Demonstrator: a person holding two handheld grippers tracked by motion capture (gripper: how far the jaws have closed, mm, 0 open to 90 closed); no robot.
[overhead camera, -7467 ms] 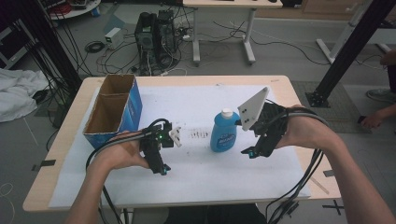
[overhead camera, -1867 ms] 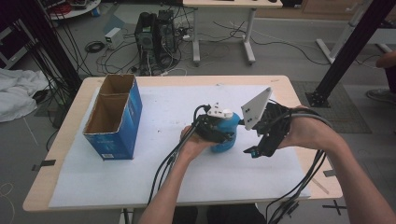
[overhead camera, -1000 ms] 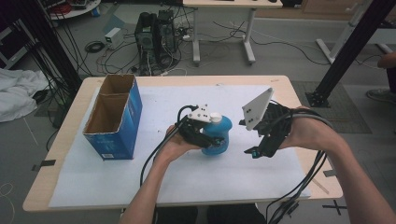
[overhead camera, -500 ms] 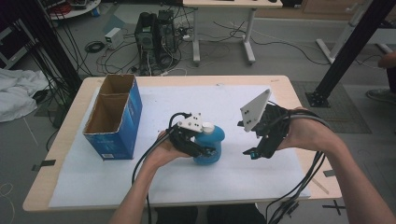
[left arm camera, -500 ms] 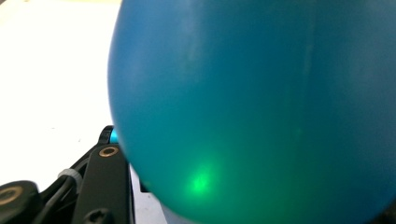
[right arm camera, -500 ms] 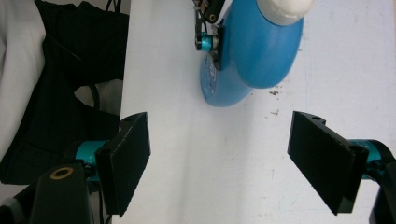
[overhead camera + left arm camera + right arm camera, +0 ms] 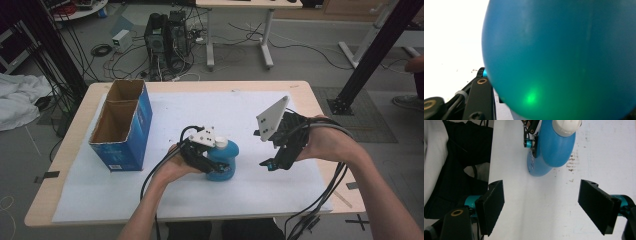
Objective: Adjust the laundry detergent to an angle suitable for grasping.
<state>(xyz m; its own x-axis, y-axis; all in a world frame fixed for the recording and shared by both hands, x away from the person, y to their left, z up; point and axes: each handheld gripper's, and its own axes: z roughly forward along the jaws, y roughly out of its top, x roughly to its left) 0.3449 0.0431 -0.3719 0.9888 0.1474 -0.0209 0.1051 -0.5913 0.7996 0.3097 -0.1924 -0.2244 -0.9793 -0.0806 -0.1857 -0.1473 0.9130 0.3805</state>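
Obstacle, left: box stands at the mat's edge.
Free: bare mat between box and bottle.

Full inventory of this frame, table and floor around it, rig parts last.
Bottle: 1, blue with white cap, mid-table on the white sheet, tilted, clamped by the left gripper.
Cardboard box: 1, blue outside, brown inside, open top, two compartments, table's left part.
White sheet: 1, white, covers most of the tabletop.
Table: 1, light wood.
Computer tower: 1, black, on the floor behind the table, among cables.
White cloth: 1, on the floor at far left.
Left gripper: 1, black, jaws shut on the bottle.
Right gripper: 1, black, grey plate on top, jaws open, right of the bottle, holding nothing.
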